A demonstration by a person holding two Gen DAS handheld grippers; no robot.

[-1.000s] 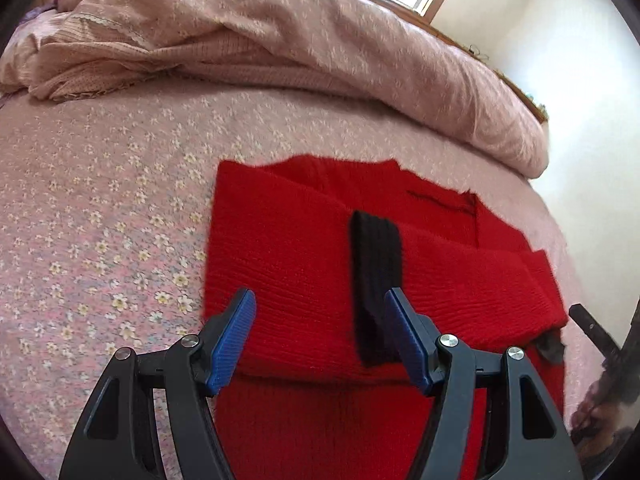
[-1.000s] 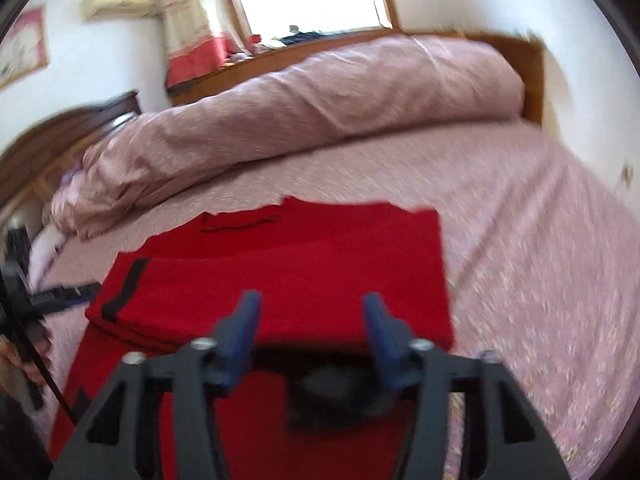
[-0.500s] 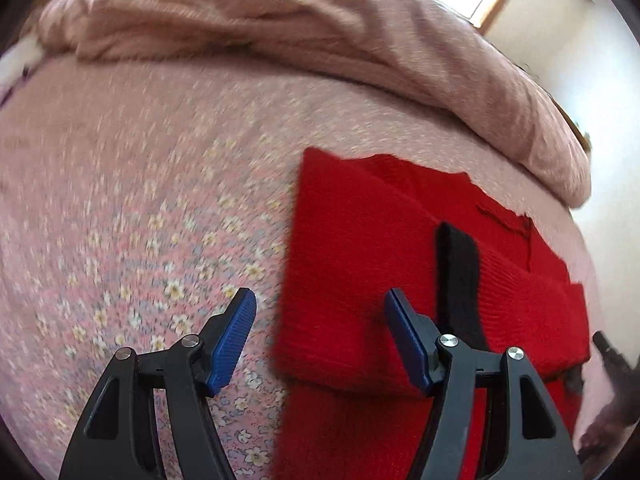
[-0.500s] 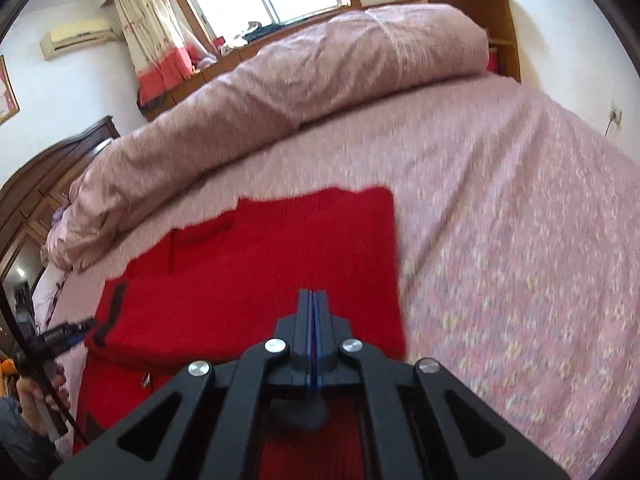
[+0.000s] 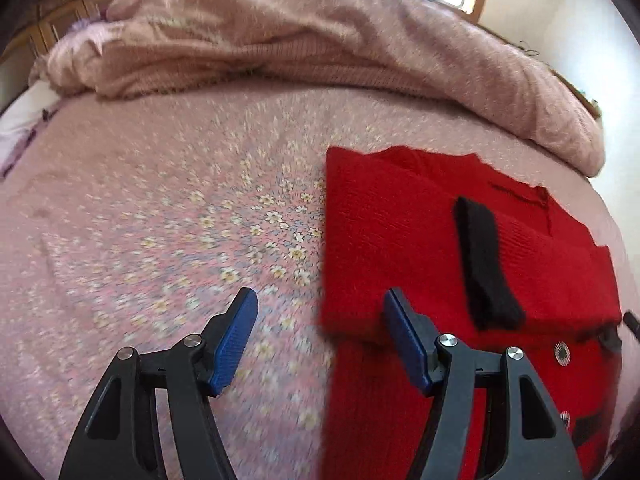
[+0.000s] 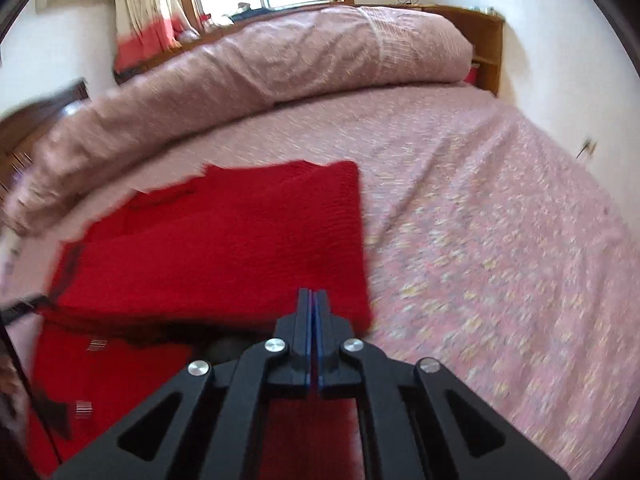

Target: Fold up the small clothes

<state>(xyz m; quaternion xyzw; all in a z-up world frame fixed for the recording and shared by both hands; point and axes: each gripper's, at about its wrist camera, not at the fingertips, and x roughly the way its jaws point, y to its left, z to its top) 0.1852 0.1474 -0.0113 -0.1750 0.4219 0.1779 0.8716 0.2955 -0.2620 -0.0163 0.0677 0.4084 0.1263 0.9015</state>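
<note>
We are risking dragging the red sweater point(image 5: 400, 248) at 3 o'clock: left gripper point(image 5: 318, 338) jaws gaping empty, right gripper point(image 6: 313, 300) jaws pinched together, gripping nothing visible.

Readable text: none in either view.
Red garment point(image 5: 400, 240): no legible label, brand or number; the small silvery spots near its lower right edge are too blurred to read.
Bedsheet point(image 5: 180, 220): a flower print only, no lettering.
Duvet point(image 6: 300, 60): plain pattern, no lettering.
Hand-held gripper bodies: bare black plastic with blue pads, no marking legible.
Walls: the items on them are too blurred or cut off to read.
</note>
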